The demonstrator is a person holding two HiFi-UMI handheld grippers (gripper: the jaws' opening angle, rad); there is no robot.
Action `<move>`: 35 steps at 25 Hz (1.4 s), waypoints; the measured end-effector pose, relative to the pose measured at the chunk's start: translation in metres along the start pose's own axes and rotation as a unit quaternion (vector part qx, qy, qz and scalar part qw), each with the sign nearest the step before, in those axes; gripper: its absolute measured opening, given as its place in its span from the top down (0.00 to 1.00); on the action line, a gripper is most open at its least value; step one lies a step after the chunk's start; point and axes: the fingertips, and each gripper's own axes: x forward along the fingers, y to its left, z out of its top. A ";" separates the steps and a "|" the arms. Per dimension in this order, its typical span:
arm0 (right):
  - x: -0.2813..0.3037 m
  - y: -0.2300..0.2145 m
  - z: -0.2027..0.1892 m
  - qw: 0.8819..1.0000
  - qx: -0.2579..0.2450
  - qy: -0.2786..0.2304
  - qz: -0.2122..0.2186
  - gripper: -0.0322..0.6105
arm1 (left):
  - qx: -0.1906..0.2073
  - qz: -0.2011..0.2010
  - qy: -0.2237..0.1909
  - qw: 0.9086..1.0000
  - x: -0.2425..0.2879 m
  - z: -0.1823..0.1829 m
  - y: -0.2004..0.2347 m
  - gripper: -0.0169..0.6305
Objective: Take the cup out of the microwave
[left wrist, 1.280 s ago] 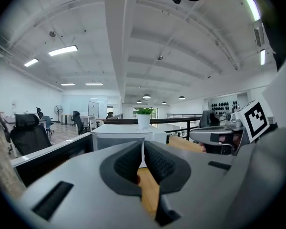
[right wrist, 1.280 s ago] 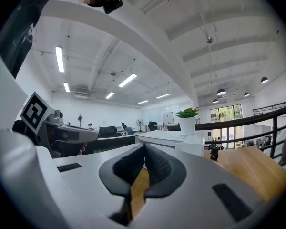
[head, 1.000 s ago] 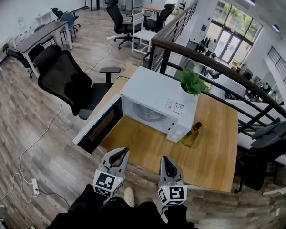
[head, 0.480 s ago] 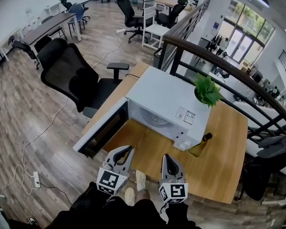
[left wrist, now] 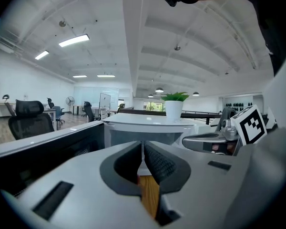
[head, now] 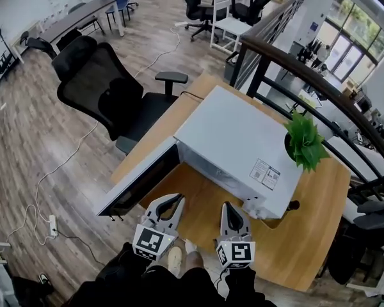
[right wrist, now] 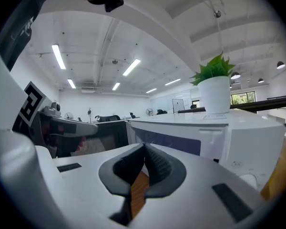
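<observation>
Microwave [head: 237,139] door [head: 137,183] open toward office chair [head: 99,85], plant [head: 305,142] on top, left gripper [head: 173,201] and right gripper [head: 229,208] clenched empty.

white microwave [head: 233,142], green plant [head: 305,142], black chair [head: 93,82]

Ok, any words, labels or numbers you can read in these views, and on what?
No text can be read in any view.
White sticker on top of the microwave: print too small to read.
Cubes on the left gripper and right gripper: black-and-white square markers, no words.
</observation>
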 end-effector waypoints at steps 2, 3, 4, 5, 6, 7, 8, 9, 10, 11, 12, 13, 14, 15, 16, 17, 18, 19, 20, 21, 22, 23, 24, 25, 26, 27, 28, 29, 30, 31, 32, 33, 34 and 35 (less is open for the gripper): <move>0.015 -0.005 -0.009 1.000 0.002 0.010 0.006 0.93 | -0.007 0.003 0.010 1.000 0.012 -0.013 0.006 0.92; 0.023 -0.007 -0.014 1.000 0.002 0.015 0.009 0.93 | -0.010 0.005 0.015 1.000 0.017 -0.018 0.008 0.92; 0.030 -0.008 -0.017 1.000 0.003 0.020 0.013 0.93 | -0.013 0.007 0.020 1.000 0.022 -0.022 0.011 0.92; 0.037 -0.009 -0.020 1.000 0.003 0.024 0.016 0.93 | -0.016 0.008 0.024 1.000 0.026 -0.025 0.014 0.92; 0.043 -0.009 -0.023 0.999 0.004 0.029 0.020 0.93 | -0.021 0.010 0.027 0.999 0.030 -0.027 0.017 0.92; 0.050 -0.009 -0.026 0.999 0.006 0.032 0.024 0.93 | -0.024 0.012 0.029 0.999 0.034 -0.029 0.021 0.92; 0.056 -0.009 -0.028 0.999 0.007 0.034 0.028 0.93 | -0.027 0.014 0.031 0.999 0.037 -0.031 0.025 0.92; 0.062 -0.010 -0.031 0.999 0.010 0.035 0.032 0.93 | -0.029 0.015 0.032 0.999 0.041 -0.033 0.028 0.92; 0.067 -0.012 -0.033 0.999 0.014 0.035 0.036 0.93 | -0.030 0.016 0.033 0.999 0.045 -0.034 0.031 0.92; 0.072 -0.014 -0.035 0.998 0.019 0.035 0.038 0.93 | -0.031 0.017 0.033 0.999 0.048 -0.036 0.033 0.92; 0.077 -0.016 -0.038 0.998 0.026 0.034 0.040 0.93 | -0.033 0.018 0.034 0.999 0.050 -0.037 0.035 0.92; 0.081 -0.017 -0.040 0.998 0.032 0.034 0.042 0.93 | -0.035 0.019 0.036 0.999 0.051 -0.039 0.036 0.92; 0.085 -0.017 -0.042 0.998 0.039 0.034 0.047 0.92 | -0.037 0.020 0.037 0.998 0.053 -0.040 0.037 0.92; 0.089 -0.016 -0.044 0.997 0.046 0.035 0.055 0.89 | -0.039 0.021 0.039 0.998 0.054 -0.042 0.038 0.92; 0.093 -0.015 -0.047 0.996 0.053 0.036 0.062 0.73 | -0.040 0.021 0.040 0.998 0.055 -0.043 0.040 0.92; 0.097 -0.015 -0.049 0.995 0.058 0.038 0.068 0.71 | -0.042 0.022 0.041 0.998 0.056 -0.044 0.041 0.92; 0.102 -0.014 -0.052 0.995 0.060 0.042 0.072 0.70 | -0.043 0.023 0.042 0.998 0.057 -0.046 0.043 0.92; 0.106 -0.014 -0.056 0.994 0.060 0.048 0.075 0.68 | -0.044 0.023 0.044 0.998 0.058 -0.047 0.045 0.92; 0.110 -0.014 -0.059 0.994 0.059 0.053 0.077 0.67 | -0.045 0.024 0.045 0.998 0.059 -0.049 0.046 0.92; 0.114 -0.014 -0.062 0.994 0.056 0.057 0.077 0.67 | -0.046 0.024 0.046 0.998 0.061 -0.050 0.047 0.92; 0.118 -0.015 -0.064 0.994 0.053 0.060 0.075 0.67 | -0.048 0.025 0.045 0.998 0.062 -0.051 0.049 0.92; 0.121 -0.016 -0.066 0.994 0.050 0.062 0.072 0.66 | -0.048 0.026 0.042 0.998 0.064 -0.051 0.050 0.92; 0.125 -0.017 -0.067 0.994 0.048 0.064 0.071 0.65 | -0.049 0.028 0.034 0.998 0.065 -0.051 0.052 0.92; 0.127 -0.018 -0.068 0.994 0.046 0.065 0.070 0.66 | -0.049 0.030 0.027 0.998 0.066 -0.052 0.054 0.92; 0.130 -0.018 -0.069 0.994 0.045 0.066 0.071 0.66 | -0.050 0.032 0.028 0.998 0.067 -0.053 0.055 0.92; 0.133 -0.018 -0.071 0.994 0.043 0.068 0.072 0.66 | -0.050 0.032 0.037 0.998 0.067 -0.055 0.056 0.92; 0.135 -0.018 -0.072 0.994 0.042 0.069 0.074 0.66 | -0.051 0.032 0.045 0.997 0.067 -0.057 0.057 0.92; 0.137 -0.018 -0.073 0.994 0.041 0.071 0.077 0.66 | -0.053 0.033 0.050 0.997 0.067 -0.058 0.057 0.92; 0.140 -0.017 -0.074 0.993 0.041 0.072 0.081 0.66 | -0.054 0.034 0.052 0.997 0.067 -0.059 0.058 0.92; 0.142 -0.016 -0.075 0.993 0.040 0.074 0.083 0.66 | -0.054 0.036 0.052 0.997 0.066 -0.059 0.060 0.92; 0.144 -0.016 -0.075 0.993 0.039 0.075 0.085 0.66 | -0.055 0.038 0.052 0.996 0.066 -0.060 0.061 0.92; 0.146 -0.015 -0.075 0.993 0.038 0.076 0.087 0.66 | -0.055 0.040 0.053 0.996 0.065 -0.060 0.064 0.92; 0.149 -0.014 -0.075 0.992 0.037 0.077 0.088 0.66 | -0.055 0.043 0.052 0.996 0.065 -0.059 0.066 0.92; 0.152 -0.014 -0.075 0.992 0.035 0.079 0.090 0.66 | -0.056 0.045 0.052 0.996 0.065 -0.059 0.068 0.92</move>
